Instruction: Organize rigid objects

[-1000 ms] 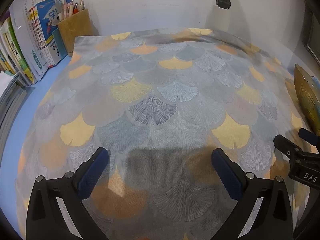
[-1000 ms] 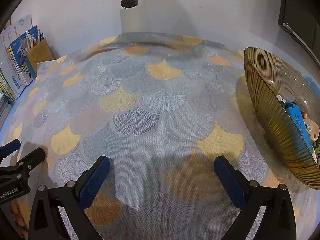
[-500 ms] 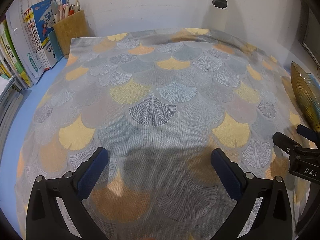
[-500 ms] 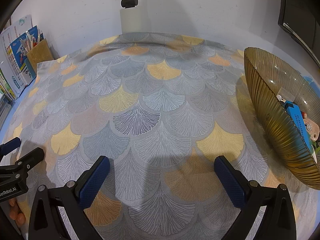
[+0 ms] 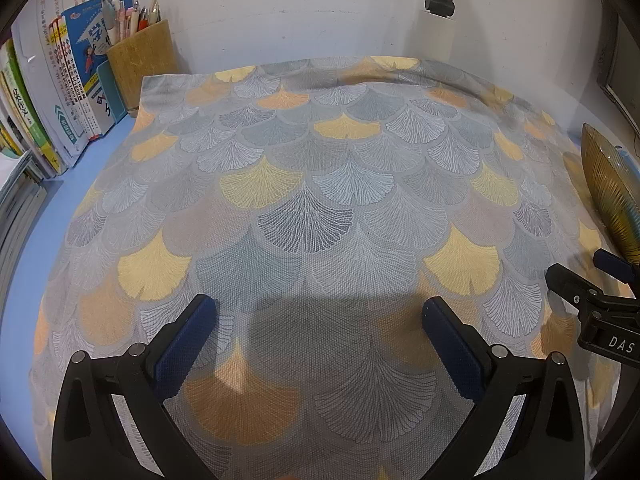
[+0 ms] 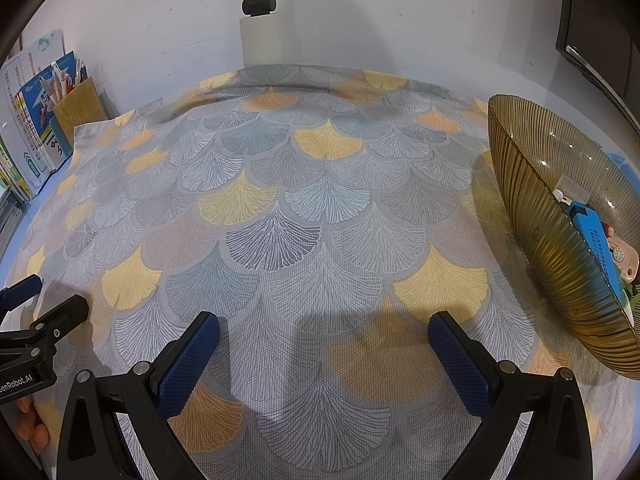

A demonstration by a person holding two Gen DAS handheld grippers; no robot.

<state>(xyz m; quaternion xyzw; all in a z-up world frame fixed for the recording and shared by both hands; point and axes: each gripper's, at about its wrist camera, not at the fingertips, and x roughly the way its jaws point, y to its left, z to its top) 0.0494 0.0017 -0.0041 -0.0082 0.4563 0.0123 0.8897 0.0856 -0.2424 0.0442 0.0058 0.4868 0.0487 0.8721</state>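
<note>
An amber ribbed glass bowl (image 6: 532,216) stands at the right of a leaf-patterned cloth (image 6: 320,220). Inside it lie a blue box (image 6: 596,232), a pink toy (image 6: 624,258) and a clear small item (image 6: 572,186). The bowl's edge also shows in the left wrist view (image 5: 608,188). My left gripper (image 5: 318,320) is open and empty over the near middle of the cloth (image 5: 320,200). My right gripper (image 6: 324,336) is open and empty, left of the bowl. Each gripper shows at the other view's edge.
A wooden pen holder (image 5: 142,62) and upright books (image 5: 60,92) stand at the back left on the blue tabletop (image 5: 28,248). A white post with a black clamp (image 6: 260,4) stands at the back wall. A dark frame (image 6: 596,28) hangs at the right.
The left gripper has tilted or drawn back slightly, so the pen holder and books show more fully. The right gripper has hardly moved. Both stay open and empty.
</note>
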